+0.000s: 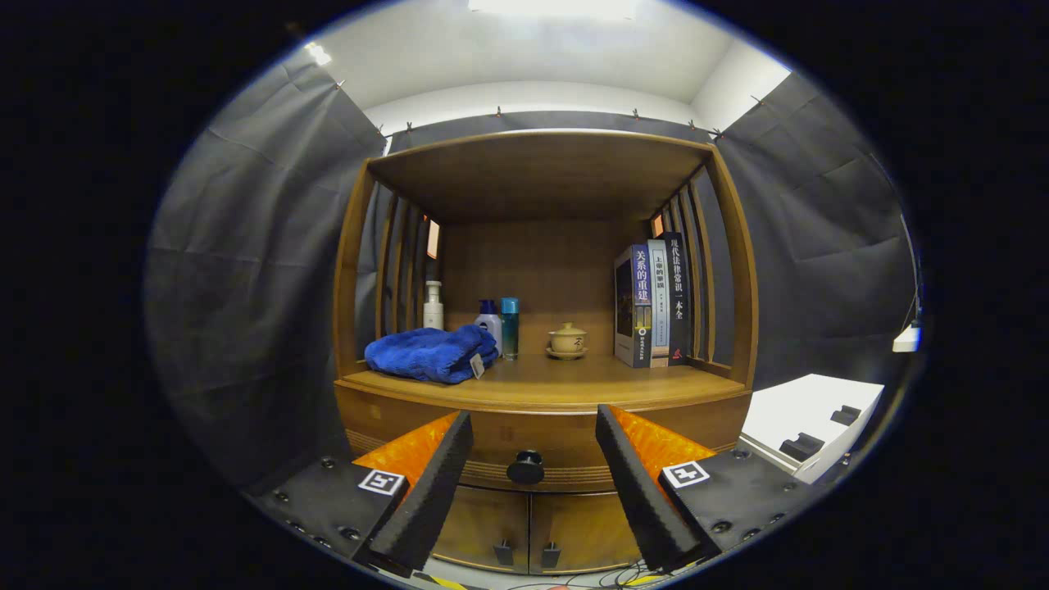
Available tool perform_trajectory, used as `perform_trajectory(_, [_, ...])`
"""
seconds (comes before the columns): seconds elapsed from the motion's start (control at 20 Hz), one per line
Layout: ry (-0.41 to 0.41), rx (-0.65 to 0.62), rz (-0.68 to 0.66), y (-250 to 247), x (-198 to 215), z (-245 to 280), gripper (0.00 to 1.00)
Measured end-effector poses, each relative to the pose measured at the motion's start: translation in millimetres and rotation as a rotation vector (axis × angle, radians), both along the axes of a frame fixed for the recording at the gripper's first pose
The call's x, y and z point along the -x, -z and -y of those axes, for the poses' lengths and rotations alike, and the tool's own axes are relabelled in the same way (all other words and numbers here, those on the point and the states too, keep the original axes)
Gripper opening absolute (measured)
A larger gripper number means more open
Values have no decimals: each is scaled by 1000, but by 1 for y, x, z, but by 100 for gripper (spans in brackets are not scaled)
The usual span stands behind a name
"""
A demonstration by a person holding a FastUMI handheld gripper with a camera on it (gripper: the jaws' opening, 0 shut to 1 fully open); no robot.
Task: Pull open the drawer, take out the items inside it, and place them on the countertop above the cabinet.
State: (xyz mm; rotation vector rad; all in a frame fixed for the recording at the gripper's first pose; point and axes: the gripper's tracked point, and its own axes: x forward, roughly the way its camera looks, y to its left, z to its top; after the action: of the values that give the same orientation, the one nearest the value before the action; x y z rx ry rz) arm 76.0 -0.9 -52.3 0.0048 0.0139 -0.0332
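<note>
Drawer [537,459]: was closed, a curved wooden front with grooved lines along its lower edge, set just beneath the desk.
Knob [525,467]: was dark and round, at the middle of the drawer front, between the two fingers and beyond them.
Tongs [533,426]: stood spread wide, gripping nothing, apart from the knob.
Desk [574,381]: was the wooden top above the drawer, carrying a folded blue towel [430,354], a white pump bottle [433,306], two small bottles [501,325], a lidded cup [567,339] and upright books [653,301].
Lower doors [529,528]: were two, shut, beneath the drawer.
</note>
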Motion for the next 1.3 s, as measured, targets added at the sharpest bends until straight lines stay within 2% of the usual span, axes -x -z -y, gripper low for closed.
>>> perform_trajectory(0.3, [-6, 21, -89, 66, -45, -6, 99])
perform_trajectory(0.4, [18, 32, -108, 82, -55, -4, 95])
perform_trajectory(0.55, [42, 40, -131, 97, -62, 1, 91])
perform_trajectory(0.7, [40, -15, -170, 108, -76, 0, 86])
perform_trajectory(0.85, [83, -18, -181, 112, -83, 12, 81])
perform_trajectory(0.95, [59, -22, -190, 115, -84, 6, 78])
perform_trajectory(1.15, [43, -9, -185, 115, -81, 0, 52])
perform_trajectory(1.3, [27, -11, -178, 114, -85, -1, 48])
